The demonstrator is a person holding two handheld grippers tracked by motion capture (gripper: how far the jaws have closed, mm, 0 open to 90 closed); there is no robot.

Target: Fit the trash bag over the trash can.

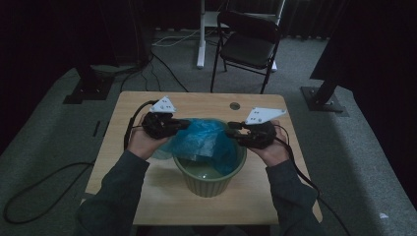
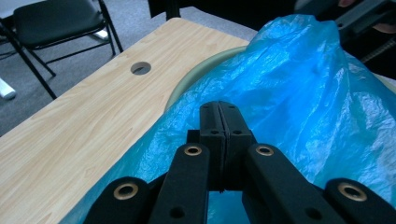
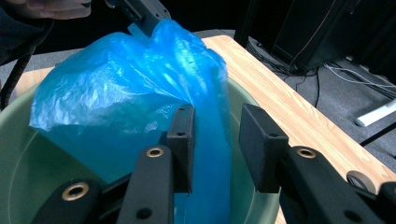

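Over the middle of the tabletop [image 1: 147, 194], we are working a blue plastic bag [image 1: 204, 140] into the green ribbed bin [image 1: 209, 182], which is standing near the front edge so that both our forearms are reaching it comfortably. The bag is lying partly inside the bin and partly bunched above its far-left rim, spilling over onto the wood on that side.

Our left hand-held gripper [image 1: 183, 124] is pinching the film: in the left gripper view its two black jaws are pressing flat together with the blue plastic [image 2: 299, 93] gathered around them. We judge that we are holding this corner up and outward so that the mouth of the bag is staying lifted rather than slumping into the bin.

Our right hand-held gripper [image 1: 231, 132] is sitting at the opposite rim with its jaws standing apart. In the right gripper view a fold of the bag [image 3: 140, 88] is hanging down between the pads, lying against the left pad [image 3: 181, 140] and clear of the other, so nothing is being squeezed there. The jaws are straddling this fold, we think, to take a fresh hold nearer the bin's edge [image 3: 18, 121].

With one side anchored and the other being repositioned, we are probably spreading the bag's opening across the rim as a liner.
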